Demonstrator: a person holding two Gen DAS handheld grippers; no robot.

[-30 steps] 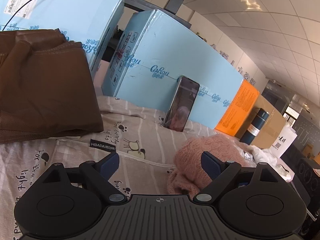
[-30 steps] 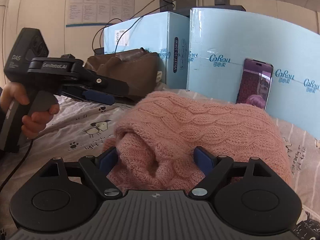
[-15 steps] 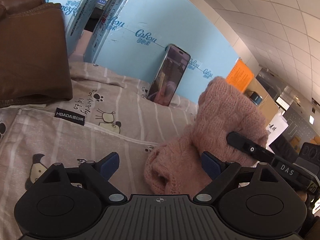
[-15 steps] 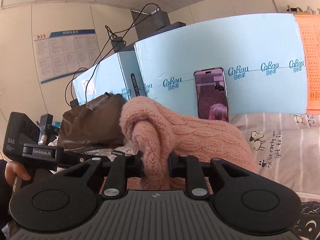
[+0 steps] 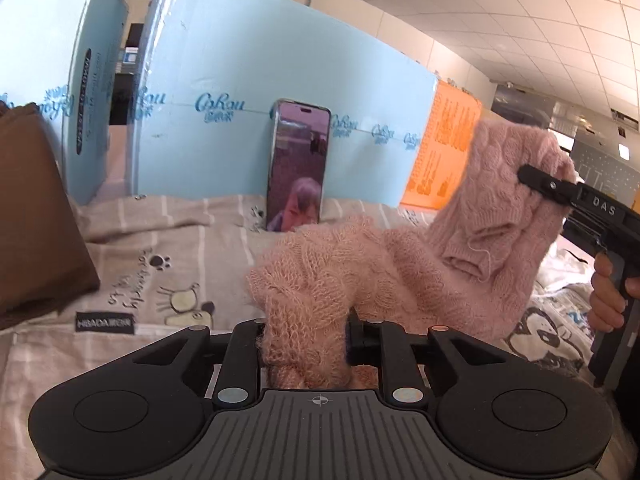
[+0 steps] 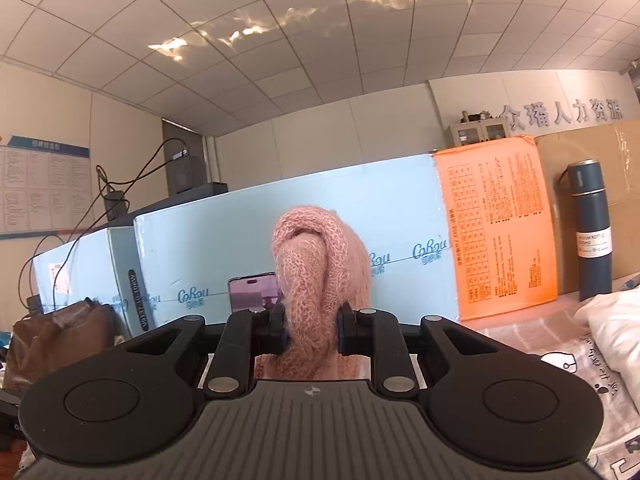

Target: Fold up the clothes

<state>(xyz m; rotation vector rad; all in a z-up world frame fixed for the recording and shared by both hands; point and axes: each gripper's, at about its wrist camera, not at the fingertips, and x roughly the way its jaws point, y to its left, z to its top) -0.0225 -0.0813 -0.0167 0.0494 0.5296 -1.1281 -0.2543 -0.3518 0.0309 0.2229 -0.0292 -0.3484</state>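
Pink cable-knit wool is the item under work: one sweater, partly lifted and partly bunched on the bed sheet, in front of the blue boxes.

Landmark for all positions: the phone propped upright against the blue boxes. The sheet lies directly below it. A folded brown garment sits well to its left. The orange carton stands to its right, with a dark flask beyond that.

Sweater: the low bunch lies just in front of the phone; the raised part hangs to the phone's right, above the sheet.

My left gripper is clamped on the near bunch, wool filling the gap between the jaws. My right gripper is likewise clamped on a thick roll of knit, held high so that the roll rises across the phone's right edge in the right wrist view.

Assessment: I judge the step to be lifting and opening the sweater before any fold. Both holds take wadded fabric, not a clean edge, so the garment may hang twisted. Recommended: draw the two grippers apart level, let the body drop free, and regrip at shoulder or hem if the layers stay bunched. Loose knit may snag; move without jerks.
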